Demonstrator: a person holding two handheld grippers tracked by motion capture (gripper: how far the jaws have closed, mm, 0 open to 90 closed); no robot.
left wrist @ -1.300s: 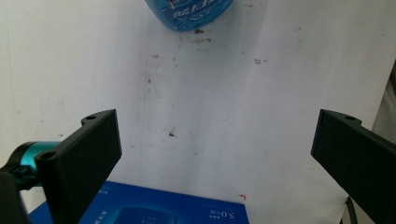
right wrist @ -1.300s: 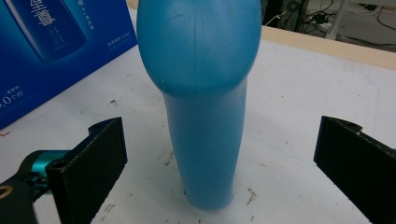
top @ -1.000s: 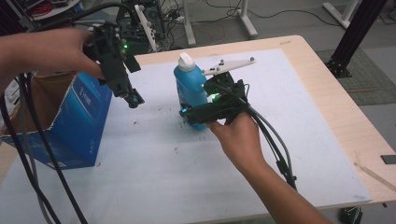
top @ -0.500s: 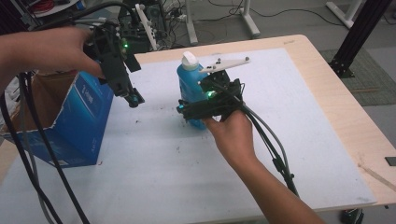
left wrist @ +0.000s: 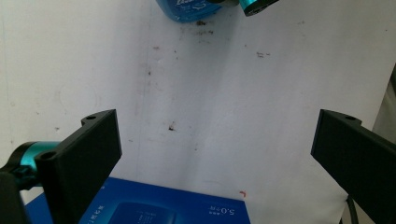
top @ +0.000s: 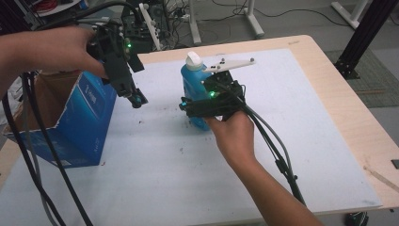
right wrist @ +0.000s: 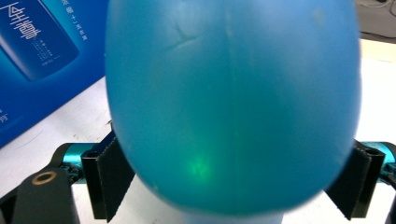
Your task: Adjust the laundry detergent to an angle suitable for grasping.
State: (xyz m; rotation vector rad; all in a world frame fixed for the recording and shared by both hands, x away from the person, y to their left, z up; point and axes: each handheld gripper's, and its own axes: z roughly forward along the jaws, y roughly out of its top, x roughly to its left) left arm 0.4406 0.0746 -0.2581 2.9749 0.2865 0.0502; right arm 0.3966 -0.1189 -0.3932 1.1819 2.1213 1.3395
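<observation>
**A:** Start nearest you. What do I count?

**B:** From my remote seat: two forearms entering from the bottom and left edges, each with one hand-held gripper. The right hand-held gripper point(top: 188, 107) is clamped on the one blue bottle point(top: 194, 87); in the right gripper view its pads point(right wrist: 108, 177) press both sides of the blue bottle point(right wrist: 231, 107). The bottle stands upright on the sheet, near the middle, white cap point(top: 193, 59) on top.

**A:** And the other one?

**B:** The left hand-held gripper point(top: 136, 98) hangs above the sheet between box and bottle, jaws spread wide with nothing between them; in the left gripper view I see bare sheet between its fingers point(left wrist: 88, 154).

**A:** Boxes?

**B:** One blue cardboard box point(top: 70, 122), open at the top, at the left of the counter point(top: 339, 103), well apart from the bottle.

**A:** Surface and room?

**B:** A white sheet point(top: 291, 141) covers the wooden counter, speckled with small dark marks. Beyond it, grey floor, cables, and black frame legs point(top: 362, 42).
</observation>
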